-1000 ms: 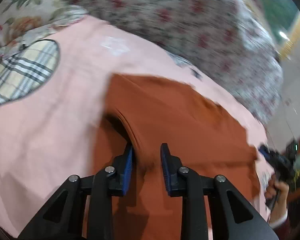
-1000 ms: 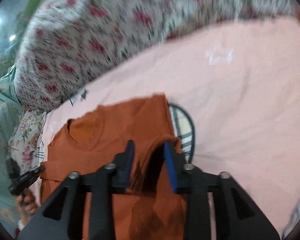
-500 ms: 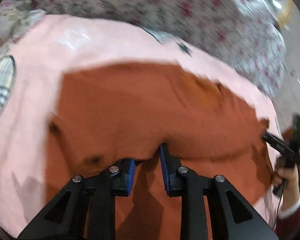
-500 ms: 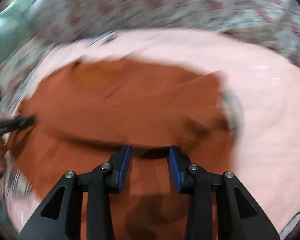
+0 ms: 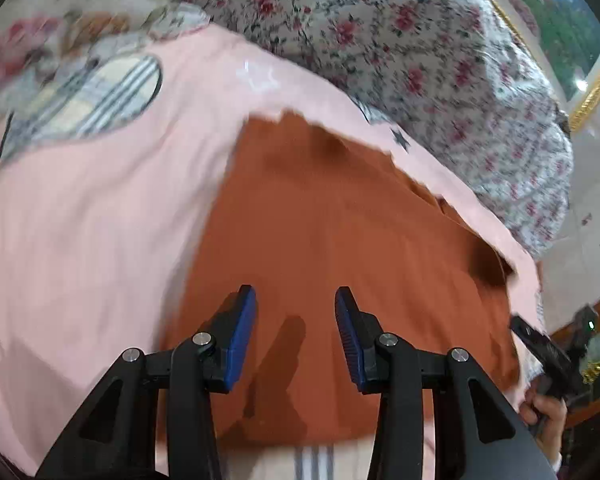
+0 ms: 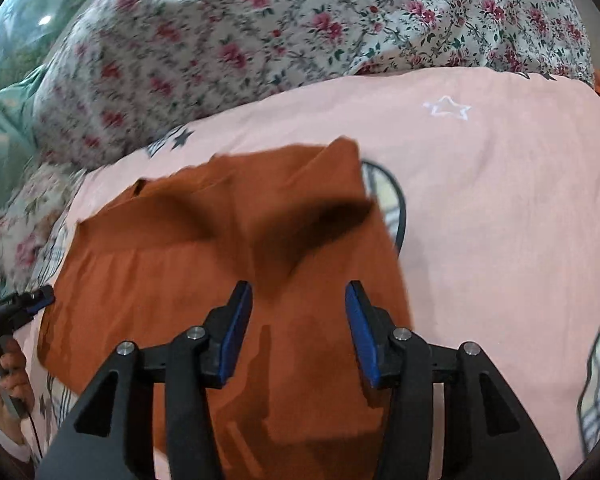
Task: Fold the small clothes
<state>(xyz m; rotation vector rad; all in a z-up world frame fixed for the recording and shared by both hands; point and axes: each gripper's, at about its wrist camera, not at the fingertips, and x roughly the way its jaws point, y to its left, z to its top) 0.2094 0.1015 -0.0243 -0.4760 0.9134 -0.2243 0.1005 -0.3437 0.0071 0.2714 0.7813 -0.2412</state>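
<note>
A small rust-orange knit garment (image 5: 332,240) lies folded on a pink bedsheet (image 5: 100,240). My left gripper (image 5: 295,320) is open and empty, hovering just above the garment's near part. In the right wrist view the same garment (image 6: 180,280) lies flat with its far right corner slightly lifted. My right gripper (image 6: 298,316) is open and empty above the garment's right half. Each view shows the other gripper held in a hand, at the right edge of the left wrist view (image 5: 548,352) and at the left edge of the right wrist view (image 6: 16,308).
A floral quilt (image 5: 420,40) is bunched along the far side of the bed and also shows in the right wrist view (image 6: 260,32). The pink sheet (image 6: 500,220) has plaid patches (image 5: 80,100) and star prints. A green cloth (image 6: 4,128) lies at the left.
Both grippers carried the garment's edge over in a fold, then opened and let it go. The garment now lies folded on the sheet and both jaws are wider apart.
</note>
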